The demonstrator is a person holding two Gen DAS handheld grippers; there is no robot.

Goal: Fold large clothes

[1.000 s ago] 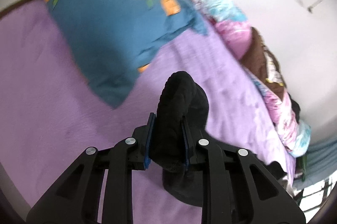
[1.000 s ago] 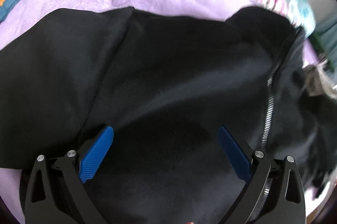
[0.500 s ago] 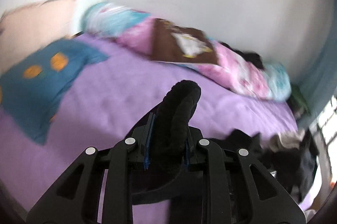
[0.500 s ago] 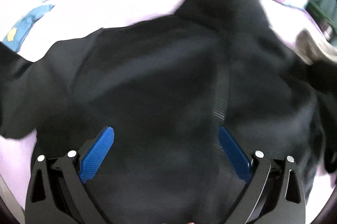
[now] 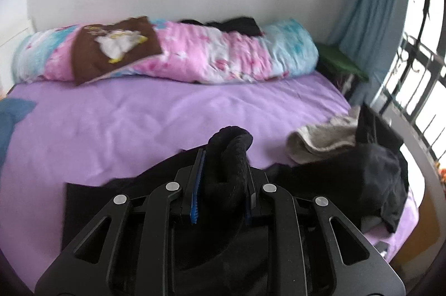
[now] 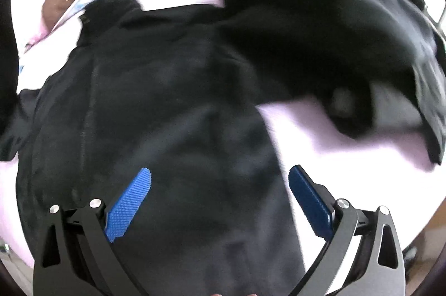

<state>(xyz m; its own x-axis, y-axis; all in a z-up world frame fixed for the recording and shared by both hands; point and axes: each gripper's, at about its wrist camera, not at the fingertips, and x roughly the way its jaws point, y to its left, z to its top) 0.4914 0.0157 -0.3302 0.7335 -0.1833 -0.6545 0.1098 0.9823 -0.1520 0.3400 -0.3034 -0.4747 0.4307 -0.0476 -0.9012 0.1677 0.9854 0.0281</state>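
A large black jacket [image 6: 172,106] lies spread on the purple bed sheet [image 5: 139,117]. My left gripper [image 5: 221,167] is shut on a ribbed black cuff of the jacket [image 5: 230,153], which bulges up between the blue pads. In the right wrist view my right gripper [image 6: 220,184] hovers open over the jacket's body, nothing between its blue pads [image 6: 131,198]. A black sleeve or flap [image 6: 348,31] is bunched at the upper right.
A rolled pink-and-blue quilt [image 5: 195,53] with a brown cloth [image 5: 111,48] lies along the wall. A beige garment [image 5: 323,137] and dark clothes [image 5: 376,173] are piled at the bed's right edge. A blue curtain [image 5: 370,3] and window bars [image 5: 418,67] stand at right.
The left gripper swung across the bed with the black cuff held, rolling until the bed looks level. The right gripper moved over the jacket toward its right side, still open.
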